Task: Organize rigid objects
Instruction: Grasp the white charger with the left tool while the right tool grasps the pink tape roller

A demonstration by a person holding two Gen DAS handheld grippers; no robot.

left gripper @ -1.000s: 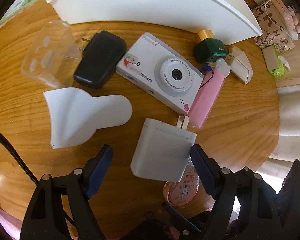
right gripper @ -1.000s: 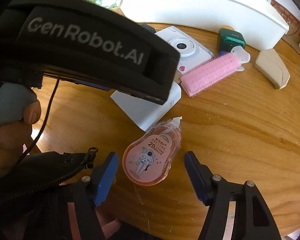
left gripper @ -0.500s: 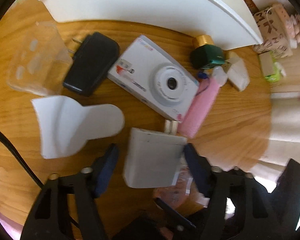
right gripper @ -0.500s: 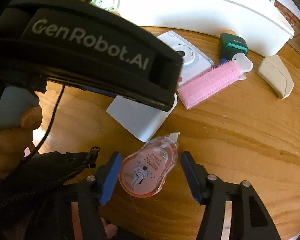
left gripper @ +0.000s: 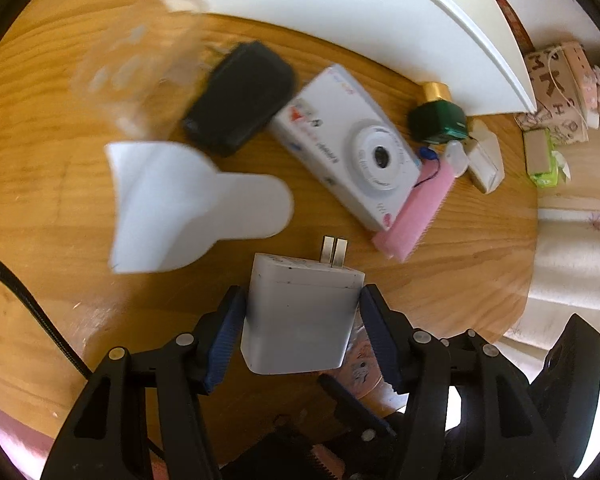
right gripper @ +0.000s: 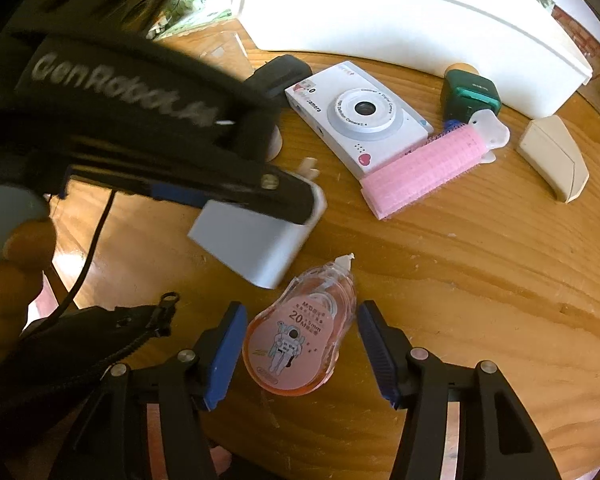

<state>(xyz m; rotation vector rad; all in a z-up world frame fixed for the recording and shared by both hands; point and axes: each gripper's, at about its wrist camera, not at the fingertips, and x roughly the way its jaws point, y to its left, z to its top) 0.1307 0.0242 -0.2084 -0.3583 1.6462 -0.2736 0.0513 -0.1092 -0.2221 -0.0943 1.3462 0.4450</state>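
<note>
Looking down from the left wrist, the left gripper (left gripper: 300,320) has its blue pads pressed against both flanks of a white charger (left gripper: 300,316), pinching it with its two prongs pointing away from the camera, over the wooden table (left gripper: 40,160). Just past the prongs lies a pink roller brush (left gripper: 416,212) leaning against a white toy camera (left gripper: 352,148), and a black adapter (left gripper: 240,96) sits at the camera's other end. A white scoop-shaped piece (left gripper: 180,204) lies left of the charger, a blurred clear plastic container (left gripper: 136,80) beyond it, and a green bottle with a gold cap (left gripper: 436,116) stands against the long white tray (left gripper: 340,12). From the right wrist, the right gripper (right gripper: 298,354) straddles a pink correction tape dispenser (right gripper: 300,336) lying flat on the table; the left pad appears to touch its edge while a small gap shows at the right pad, so whether it is truly clamped cannot be told. A hand (right gripper: 8,264) holds the left tool, whose fingers grip the charger just beyond the dispenser. A beige wedge-shaped piece (right gripper: 552,156) rests apart at the right.
</note>
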